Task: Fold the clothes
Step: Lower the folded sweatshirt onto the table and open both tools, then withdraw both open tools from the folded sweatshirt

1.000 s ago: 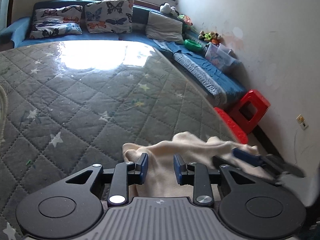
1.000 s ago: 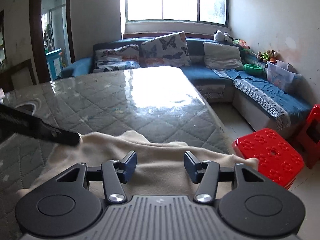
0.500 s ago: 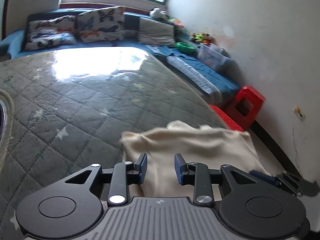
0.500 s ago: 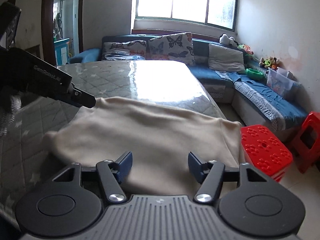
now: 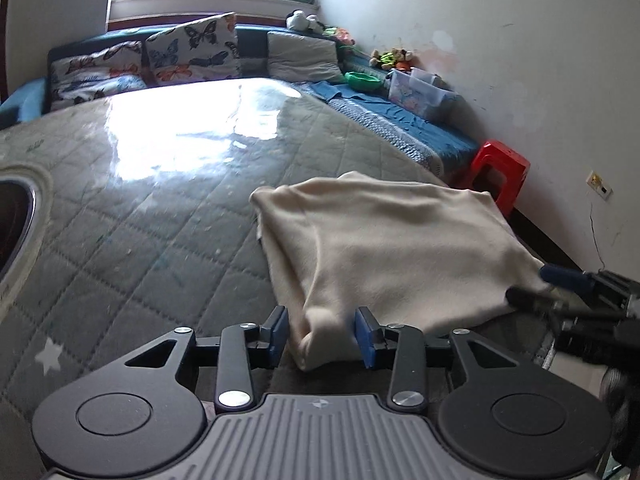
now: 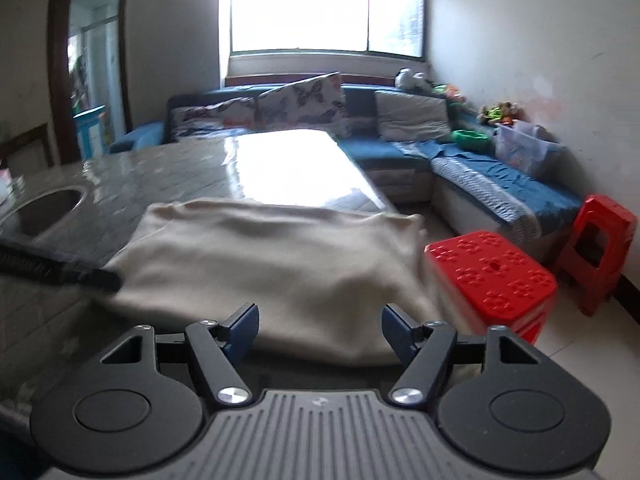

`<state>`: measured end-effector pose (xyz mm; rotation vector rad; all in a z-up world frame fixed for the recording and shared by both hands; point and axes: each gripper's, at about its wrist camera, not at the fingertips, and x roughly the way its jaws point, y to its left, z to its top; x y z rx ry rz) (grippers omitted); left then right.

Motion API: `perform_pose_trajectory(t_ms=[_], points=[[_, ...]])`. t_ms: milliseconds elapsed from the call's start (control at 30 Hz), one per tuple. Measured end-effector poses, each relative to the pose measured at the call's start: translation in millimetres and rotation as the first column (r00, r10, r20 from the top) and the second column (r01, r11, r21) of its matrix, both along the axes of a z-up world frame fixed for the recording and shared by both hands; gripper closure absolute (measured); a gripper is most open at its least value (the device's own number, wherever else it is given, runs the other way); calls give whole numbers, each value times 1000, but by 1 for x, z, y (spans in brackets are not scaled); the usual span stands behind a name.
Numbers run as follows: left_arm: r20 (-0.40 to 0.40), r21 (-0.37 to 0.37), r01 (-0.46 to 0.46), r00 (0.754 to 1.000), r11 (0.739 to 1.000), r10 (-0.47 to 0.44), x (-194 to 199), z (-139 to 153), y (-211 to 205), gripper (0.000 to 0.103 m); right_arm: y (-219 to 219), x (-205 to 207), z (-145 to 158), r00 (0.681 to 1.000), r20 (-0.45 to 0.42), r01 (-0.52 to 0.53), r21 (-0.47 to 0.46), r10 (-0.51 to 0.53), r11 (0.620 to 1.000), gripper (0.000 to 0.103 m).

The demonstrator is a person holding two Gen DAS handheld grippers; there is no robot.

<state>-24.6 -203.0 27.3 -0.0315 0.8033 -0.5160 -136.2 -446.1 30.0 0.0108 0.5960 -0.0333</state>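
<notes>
Doorway (image 6: 92,72) visible from right wrist only

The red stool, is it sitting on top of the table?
No, the red stool stands on the floor beside the table, off the right edge of the cream cloth.

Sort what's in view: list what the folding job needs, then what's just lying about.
Needed: cream garment; left gripper; right gripper; quilted table top.
Lying about: red stools; butterfly cushions; green bowl; plastic box.
</notes>
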Motion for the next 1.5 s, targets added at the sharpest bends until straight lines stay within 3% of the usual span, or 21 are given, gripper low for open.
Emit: perform_pose_trajectory(t_ms=[133, 233, 333, 667, 967, 1067, 1500], points=[[-7, -9, -14, 1000, 1000, 14, -1, -2, 5, 62, -15, 10, -9, 998, -27, 49, 6, -49, 999, 32], [-15, -10, -23, 1000, 1000, 23, 0, 0, 6, 61, -25, 8, -15, 998, -38, 59, 62, -57, 996, 32], [-19, 1, -34, 999, 999, 34, 0, 1, 5, 56, -21, 4, -9, 999, -20, 52, 58, -50, 997, 20], [1, 33, -47, 999, 998, 47, -6, 4, 7, 31, -6, -3, 0, 998, 2, 58, 55, -58, 997, 0], [35, 45, -44, 998, 998, 42, -17, 8, 10, 5, 3, -10, 4, 996, 4, 94, 37, -94, 995, 0], [48, 49, -39, 998, 998, 37, -21, 10, 11, 1, 8, -12, 4, 995, 3, 100, 28, -100, 995, 0], [55, 43, -45, 998, 998, 43, -30, 11, 19, 0, 22, -19, 2, 992, -9, 128, 1, -128, 992, 0]])
